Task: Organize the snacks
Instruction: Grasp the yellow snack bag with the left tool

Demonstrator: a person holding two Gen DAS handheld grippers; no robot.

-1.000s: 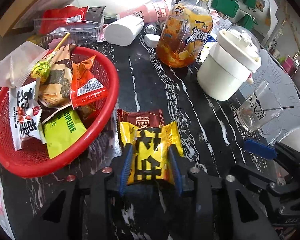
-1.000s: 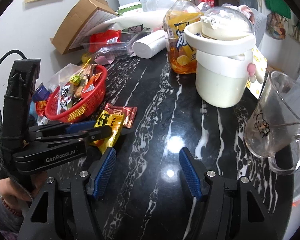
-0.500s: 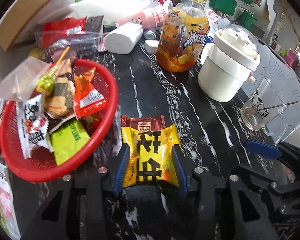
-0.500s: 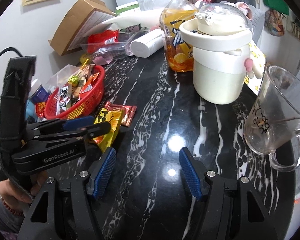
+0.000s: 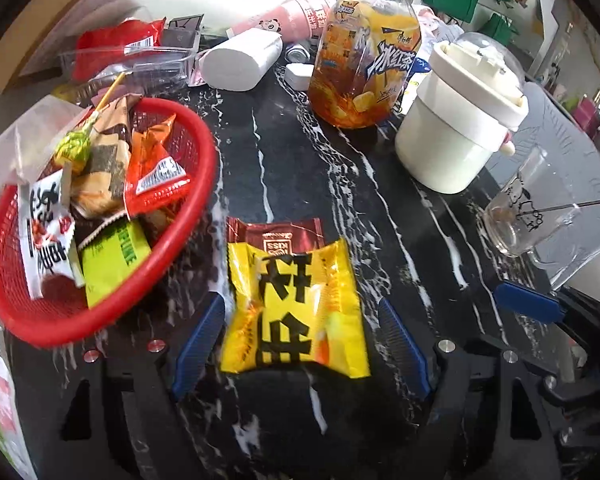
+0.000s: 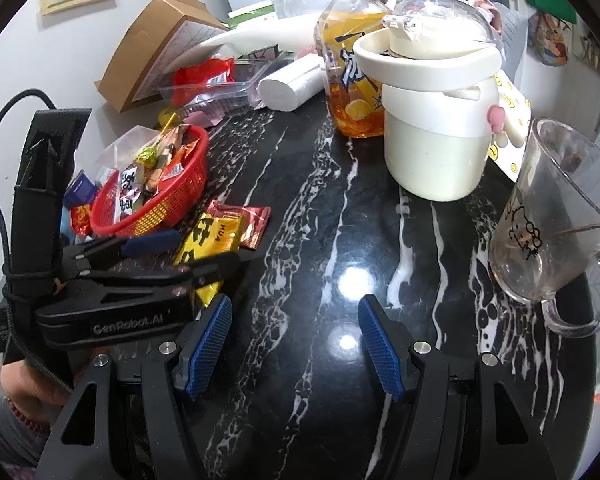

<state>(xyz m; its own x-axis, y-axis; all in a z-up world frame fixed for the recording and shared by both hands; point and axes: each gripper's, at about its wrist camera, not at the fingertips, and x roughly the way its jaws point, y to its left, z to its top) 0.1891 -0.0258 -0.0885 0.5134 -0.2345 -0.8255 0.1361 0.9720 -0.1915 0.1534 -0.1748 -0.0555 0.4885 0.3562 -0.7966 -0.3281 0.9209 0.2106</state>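
Note:
A yellow snack packet (image 5: pixel 296 308) with black characters lies flat on the black marble table, partly over a dark red chocolate packet (image 5: pixel 276 236). My left gripper (image 5: pixel 300 340) straddles the yellow packet and its jaws are opening; both blue pads stand clear of the wrapper. The red basket (image 5: pixel 188 216) to its left holds several snacks. In the right wrist view the yellow packet (image 6: pixel 212 240) shows under the left gripper (image 6: pixel 188 254), beside the red basket (image 6: pixel 156 208). My right gripper (image 6: pixel 296 344) hangs open over bare table, nothing between its fingers.
An iced tea bottle (image 5: pixel 364 64), a white lidded pot (image 5: pixel 456 128) and a glass mug (image 5: pixel 528 208) stand at the right. A white roll (image 5: pixel 240 64), clear boxes and a cardboard box (image 6: pixel 156 48) crowd the back. A hand (image 6: pixel 24 392) holds the left gripper.
The left gripper's pads, pressed on the yellow packet's sides earlier, have spread apart and let it go. The packet stays on the table. The right gripper has not moved.

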